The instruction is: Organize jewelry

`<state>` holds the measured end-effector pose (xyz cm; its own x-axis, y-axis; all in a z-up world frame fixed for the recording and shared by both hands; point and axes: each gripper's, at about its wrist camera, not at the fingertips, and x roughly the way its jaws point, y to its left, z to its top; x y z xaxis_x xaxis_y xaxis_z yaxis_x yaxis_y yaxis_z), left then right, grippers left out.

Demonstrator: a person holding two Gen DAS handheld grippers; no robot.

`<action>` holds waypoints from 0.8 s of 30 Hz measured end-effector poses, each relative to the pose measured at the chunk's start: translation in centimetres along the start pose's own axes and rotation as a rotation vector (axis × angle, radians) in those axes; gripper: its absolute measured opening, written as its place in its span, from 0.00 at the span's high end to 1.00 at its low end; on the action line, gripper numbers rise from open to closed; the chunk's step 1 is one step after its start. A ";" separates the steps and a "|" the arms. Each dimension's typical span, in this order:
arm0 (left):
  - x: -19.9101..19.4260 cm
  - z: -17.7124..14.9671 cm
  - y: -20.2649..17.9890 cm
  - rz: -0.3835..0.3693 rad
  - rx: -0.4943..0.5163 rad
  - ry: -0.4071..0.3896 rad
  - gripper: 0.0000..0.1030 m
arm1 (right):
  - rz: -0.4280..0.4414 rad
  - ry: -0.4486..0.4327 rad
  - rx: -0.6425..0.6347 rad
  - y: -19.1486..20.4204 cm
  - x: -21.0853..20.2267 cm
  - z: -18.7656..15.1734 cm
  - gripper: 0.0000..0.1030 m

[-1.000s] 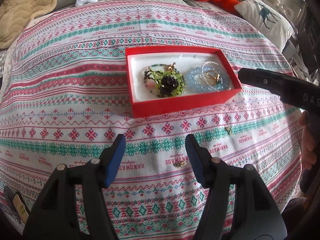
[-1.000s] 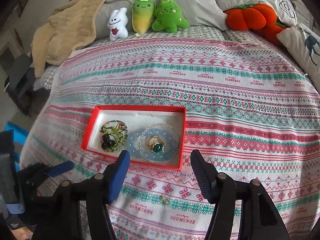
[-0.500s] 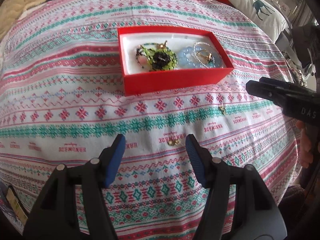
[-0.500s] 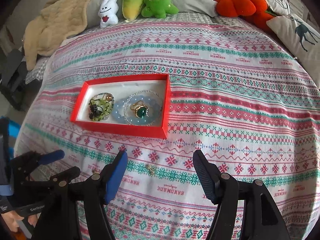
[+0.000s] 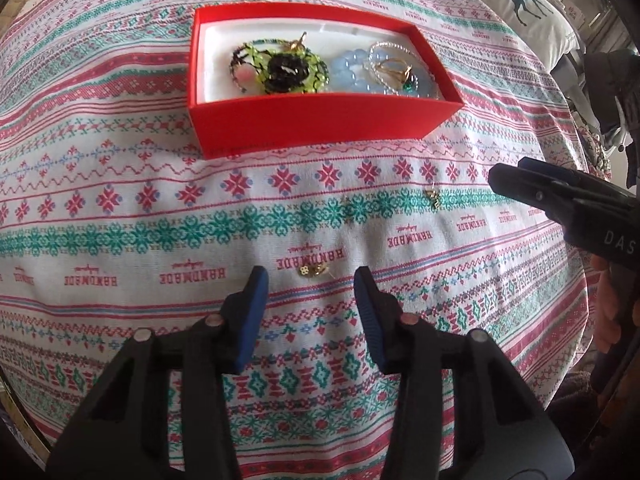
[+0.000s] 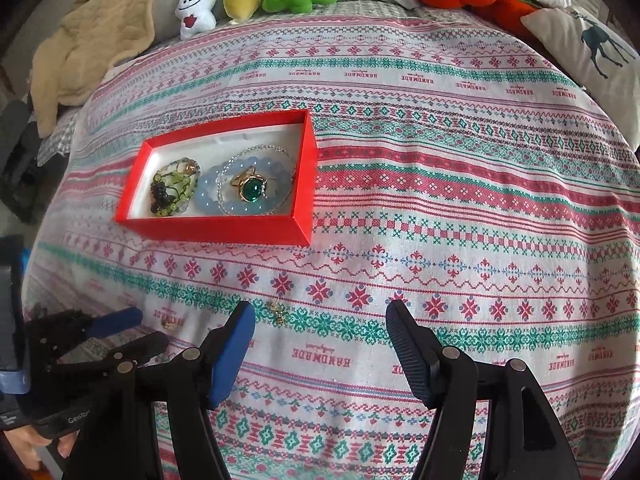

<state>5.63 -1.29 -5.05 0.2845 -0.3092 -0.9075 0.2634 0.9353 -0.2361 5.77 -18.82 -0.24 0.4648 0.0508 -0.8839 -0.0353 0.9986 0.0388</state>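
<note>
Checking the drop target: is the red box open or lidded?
Open. The red box has no lid on it; its white lining and the jewelry inside, including the green-stone ring, show from above in both views.

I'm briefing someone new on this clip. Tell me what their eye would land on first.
First the red box, on the patterned bedspread, holding a green beaded piece beside a blue bracelet with a green-stone ring on top. Next, two small gold earrings loose on the cloth: one ahead of the closing left gripper, nothing between its fingers yet; the other near the open right gripper.
</note>
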 end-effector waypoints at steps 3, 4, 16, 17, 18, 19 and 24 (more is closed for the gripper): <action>0.3 0.0 -0.1 0.016 -0.019 -0.001 0.61 | -0.004 0.006 -0.005 0.0 0.1 -0.1 0.33; 0.4 0.1 -0.2 0.019 -0.026 -0.005 0.63 | -0.005 0.006 -0.007 0.0 0.1 -0.1 0.33; 1.9 0.8 -2.2 0.084 -0.026 -0.009 0.83 | -0.019 0.013 -0.015 0.0 0.5 -0.2 0.33; 2.0 0.8 -2.5 0.095 -0.017 -0.009 0.84 | -0.019 0.014 -0.015 -0.1 0.6 -0.1 0.33; 2.0 0.8 -2.6 0.102 -0.011 -0.011 0.84 | -0.020 0.014 -0.015 -0.1 0.6 -0.1 0.33; 2.0 0.8 -2.8 0.106 -0.007 -0.012 0.85 | -0.021 0.015 -0.014 -0.1 0.7 -0.1 0.33; 1.5 1.0 -2.8 0.102 0.000 -0.022 0.91 | -0.022 0.018 -0.012 -0.2 1.0 0.1 0.33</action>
<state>6.19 -4.57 -5.41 0.3300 -0.2157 -0.9190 0.2316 0.9623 -0.1427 6.36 -18.93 -1.06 0.4498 0.0281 -0.8927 -0.0355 0.9993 0.0135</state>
